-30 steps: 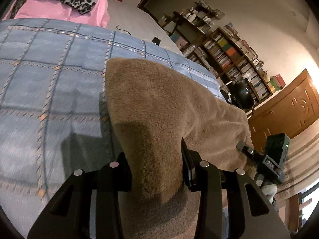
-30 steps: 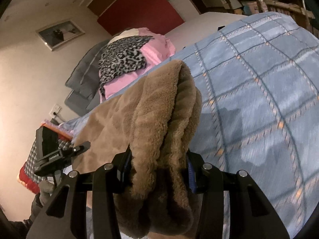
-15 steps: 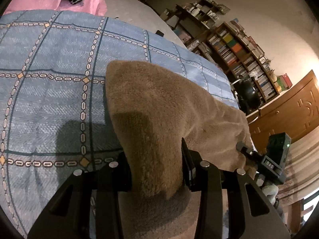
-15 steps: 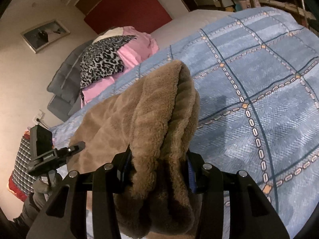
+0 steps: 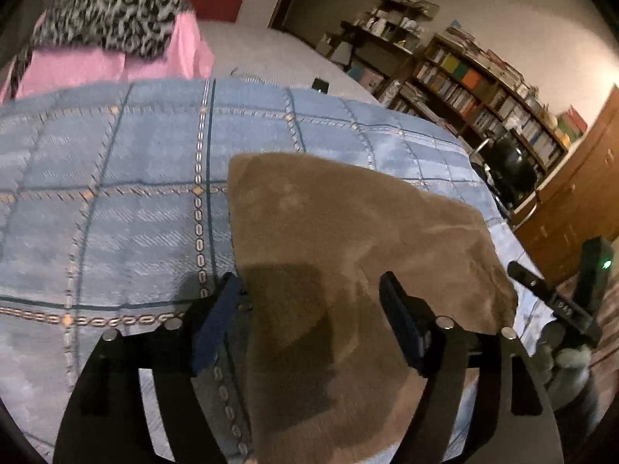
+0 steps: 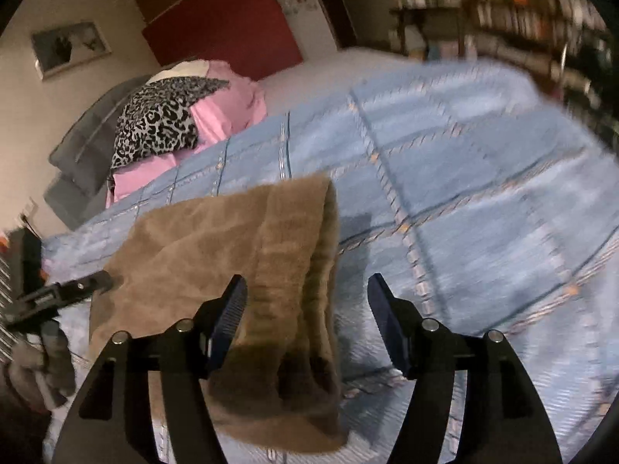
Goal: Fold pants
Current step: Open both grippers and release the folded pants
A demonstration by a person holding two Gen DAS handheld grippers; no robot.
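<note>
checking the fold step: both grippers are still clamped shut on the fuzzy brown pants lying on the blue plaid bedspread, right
Not quite. Both wrist views show the left gripper and right gripper with jaws open, released from the fuzzy brown pants, which do lie on the blue plaid bedspread.

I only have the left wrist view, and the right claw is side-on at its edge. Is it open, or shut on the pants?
Observer: Open. The right claw has its jaws spread wide, and the pants lie on the quilt with nothing pinching them there.
Operator: Where does the cloth sit between its fingers?
Observer: The finger nearer the left claw is over the cloth. The other finger is over bare quilt, and the pants' edge runs between the two.
Operator: What does that edge look like?
Observer: It is a thick ribbed band, with what looks like several layers bunched under it.
</note>
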